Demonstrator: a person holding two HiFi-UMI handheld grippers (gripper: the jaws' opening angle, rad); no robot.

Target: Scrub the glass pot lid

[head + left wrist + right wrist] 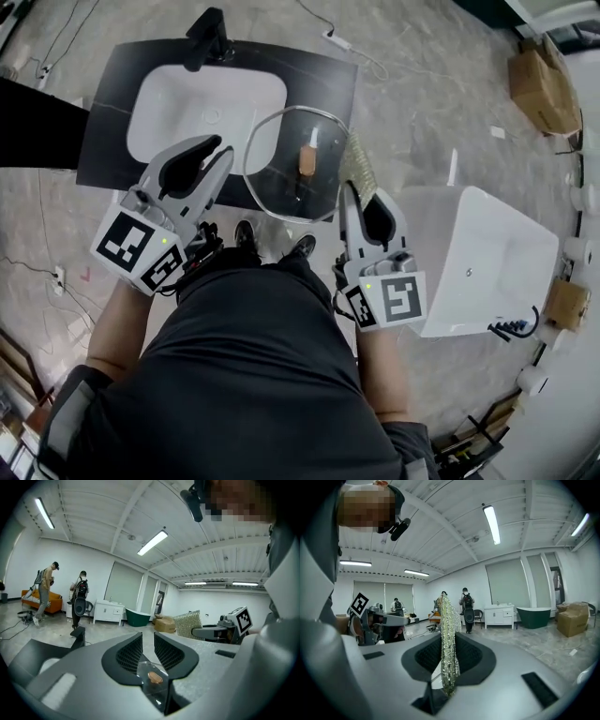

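My left gripper (pixel 221 155) is clamped on the rim of the round clear glass pot lid (pixel 286 131), jaws drawn in narrow with the glass edge between them. In the left gripper view the lid runs down from the jaws toward the camera, and its brown wooden knob (pixel 307 159) shows through the glass. I hold the lid in the air, tilted, above the front right corner of the black rectangular counter (pixel 105 141). Its far side overlaps the right edge of the white oval sink basin (pixel 202 112) set into that counter. A black tap (pixel 208 37) stands at the counter's back edge, behind the basin.

My right gripper (pixel 349 190) is closed on a glittery pale green mesh scrub pad (pixel 357 161). In the right gripper view the pad stands upright between the two jaws and rises well above them. From the head view the pad sits just beside the lid's right rim; I cannot tell whether it touches the glass.

To my right, apart from the counter, a white freestanding tub (pixel 487 248) stands on the grey marbled floor (pixel 422 103). A brown cardboard box (pixel 542 89) lies further off near the floor's far right edge
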